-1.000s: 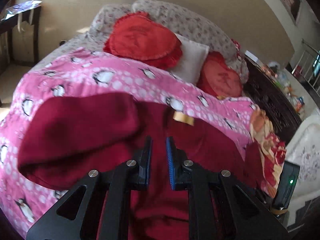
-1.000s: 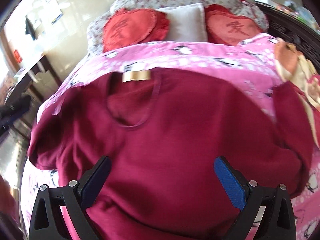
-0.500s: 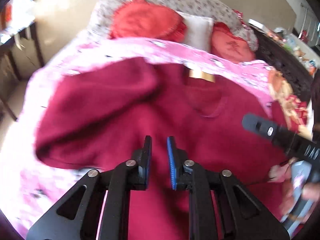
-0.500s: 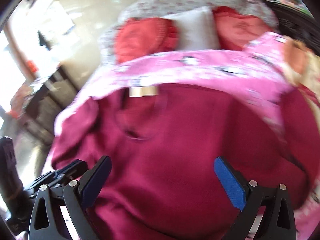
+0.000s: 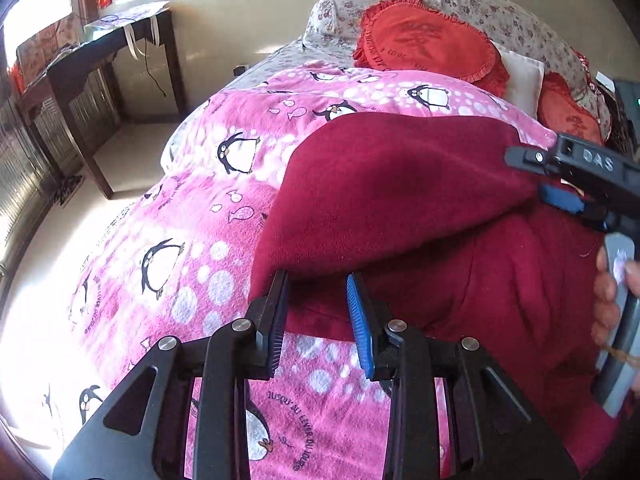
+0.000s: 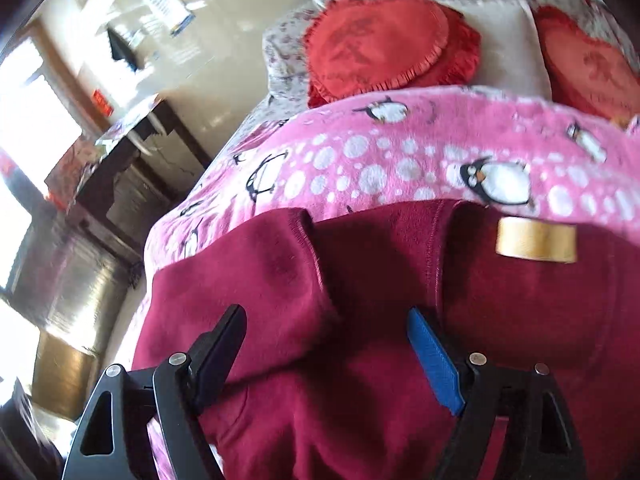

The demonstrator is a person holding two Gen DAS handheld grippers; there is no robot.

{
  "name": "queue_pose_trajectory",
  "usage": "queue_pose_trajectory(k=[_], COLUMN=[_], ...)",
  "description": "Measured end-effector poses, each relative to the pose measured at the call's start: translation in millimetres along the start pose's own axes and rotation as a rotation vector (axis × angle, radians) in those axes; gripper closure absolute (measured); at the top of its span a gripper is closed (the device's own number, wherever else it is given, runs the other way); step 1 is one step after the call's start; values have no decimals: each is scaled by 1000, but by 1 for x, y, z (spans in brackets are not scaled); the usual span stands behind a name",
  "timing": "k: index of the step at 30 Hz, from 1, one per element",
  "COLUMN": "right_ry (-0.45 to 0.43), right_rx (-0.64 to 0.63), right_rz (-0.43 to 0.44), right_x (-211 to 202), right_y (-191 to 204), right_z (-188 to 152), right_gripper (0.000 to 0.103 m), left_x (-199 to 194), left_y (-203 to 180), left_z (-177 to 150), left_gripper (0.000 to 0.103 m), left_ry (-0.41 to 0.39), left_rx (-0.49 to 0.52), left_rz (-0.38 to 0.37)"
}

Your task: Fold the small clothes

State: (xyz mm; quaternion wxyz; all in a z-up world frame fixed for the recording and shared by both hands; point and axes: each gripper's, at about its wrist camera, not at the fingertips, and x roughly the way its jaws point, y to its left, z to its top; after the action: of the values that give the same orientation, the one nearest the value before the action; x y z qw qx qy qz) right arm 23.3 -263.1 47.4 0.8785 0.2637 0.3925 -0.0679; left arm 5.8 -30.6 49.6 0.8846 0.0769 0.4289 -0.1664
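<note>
A dark red sweater (image 6: pixel 400 360) lies on the bed, one sleeve (image 5: pixel 380 192) folded across its body.

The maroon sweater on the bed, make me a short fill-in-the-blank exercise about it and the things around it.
1. The maroon sweater lies on a pink blanket printed with ____.
2. The tag at the sweater's neckline is ____ in colour.
3. Between the two red cushions sits a ____ pillow.
4. The sleeve is folded ____ the sweater's body.

Missing words: penguins; tan; white; over
</note>
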Motion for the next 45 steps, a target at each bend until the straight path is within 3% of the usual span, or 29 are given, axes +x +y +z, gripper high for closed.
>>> queue_pose_trajectory(k=[1, 2, 3, 5, 7, 12, 16, 21, 26, 30, 33, 35, 37, 38, 39, 43, 44, 45], right_ry=[-29, -37, -18, -10, -33, -144, -217, -254, -244, -235, -219, -213, -191, -169, -154, -162, -152, -136], right_rx=[3, -7, -14, -13, -41, -76, -77, -51, 32, 57, 95, 123, 155, 152, 143, 67, 38, 10], right_rz=[-2, 2, 9, 14, 31, 43, -21, -146, -237, -337, -331, -280, -224, -222, -234, -301, -325, -341], right_x=[1, 3, 6, 6, -7, -84, -144, -200, -227, -236, -236, -230, -220, -213, -204, -184, -178, -169], right_y=[0, 2, 4, 4, 6, -4, -38, -93, -154, -178, -194, -195, -193, -190, -188, -176, -175, -173], right_z=[3, 5, 7, 8, 7, 3, -3, -18, -33, -45, -58, -63, -63, -61, -59, -53, -51, -49], right_gripper=[40, 71, 89, 93, 94, 94, 94, 94, 95, 95, 95, 94, 80, 47, 31, 33, 42, 61], left_x=[0, -1, -3, -9, -18, -40, -47, -38, -28, -19, -10, -7, -3, -1, 1, 0, 1, 2], left_y=[-1, -2, -3, 0, 2, 0, -5, -25, -47, -58, -60, -59, -58, -57, -57, -56, -55, -55], left_z=[0, -1, 0, 1, 4, 8, 5, 1, 1, 4, 3, 0, -4, -5, -7, -11, -12, -12], left_gripper=[74, 74, 74, 74, 74, 74, 74, 74, 74, 74, 74, 74, 74, 74, 74, 74, 74, 74], left_ry=[-2, -4, -8, -23, -46, -96, -102, -55, -38, -24, -2, 2, 18, 29, 37, 32, 35, 37], left_rx=[3, 2, -2, -18, -36, -58, -54, -20, 13, 36, 43, 40, 33, 28, 24, 35, 39, 40], left_rz=[4, 4, -2, -14, -33, -84, -100, -107, -104, -89, -76, -71, -67, -70, -74, -67, -66, -65])
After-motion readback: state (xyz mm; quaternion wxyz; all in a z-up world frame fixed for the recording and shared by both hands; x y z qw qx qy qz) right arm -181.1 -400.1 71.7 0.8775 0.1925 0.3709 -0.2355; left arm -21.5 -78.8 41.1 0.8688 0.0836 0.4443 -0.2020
